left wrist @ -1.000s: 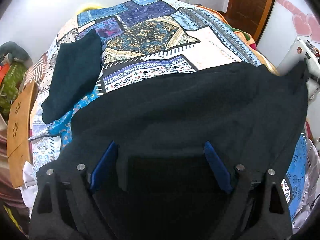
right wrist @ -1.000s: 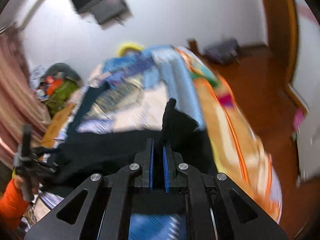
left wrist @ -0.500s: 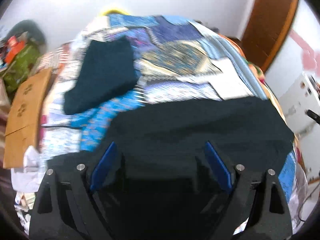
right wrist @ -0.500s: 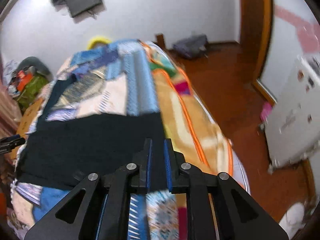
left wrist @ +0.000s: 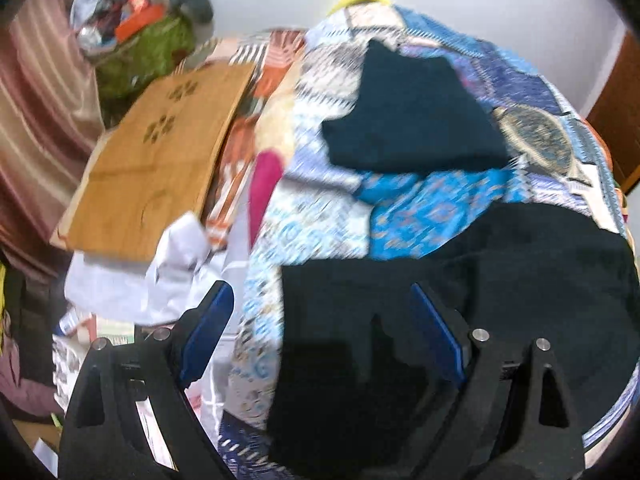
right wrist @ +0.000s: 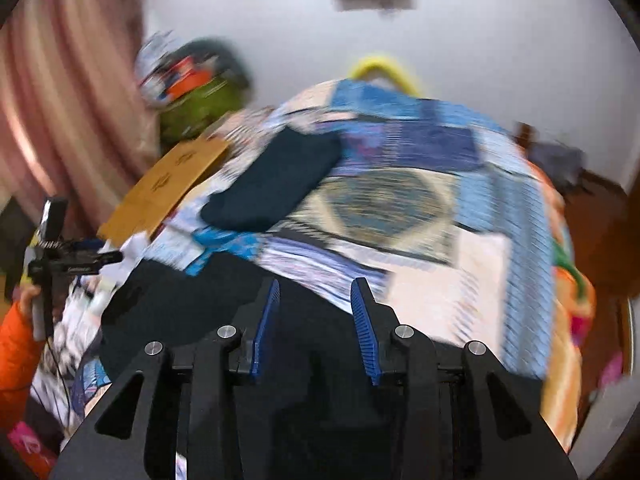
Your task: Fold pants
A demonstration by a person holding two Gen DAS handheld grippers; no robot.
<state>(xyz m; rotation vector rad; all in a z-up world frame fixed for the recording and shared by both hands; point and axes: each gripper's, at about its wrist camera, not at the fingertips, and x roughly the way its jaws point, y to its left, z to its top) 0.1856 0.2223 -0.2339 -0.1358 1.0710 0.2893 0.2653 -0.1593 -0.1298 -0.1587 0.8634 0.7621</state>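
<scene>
The black pants (left wrist: 500,280) lie folded across the near end of a patchwork bedspread (left wrist: 420,208); they also show in the right wrist view (right wrist: 192,304). My left gripper (left wrist: 320,300) is open and empty, above the pants' left edge. My right gripper (right wrist: 314,290) is open and empty, just above the pants' far edge. The left gripper (right wrist: 60,256), held by a hand in an orange sleeve, shows at the left of the right wrist view.
A folded dark teal garment (left wrist: 412,120) lies farther up the bed, also in the right wrist view (right wrist: 276,180). A wooden board (left wrist: 156,160) and cluttered bags (left wrist: 140,40) stand left of the bed. White cloth (left wrist: 160,272) lies below the board.
My right gripper has opened and let go of the pants, and swung left over them. My left gripper has swung left toward the pants' left edge. The pants now lie flat.
</scene>
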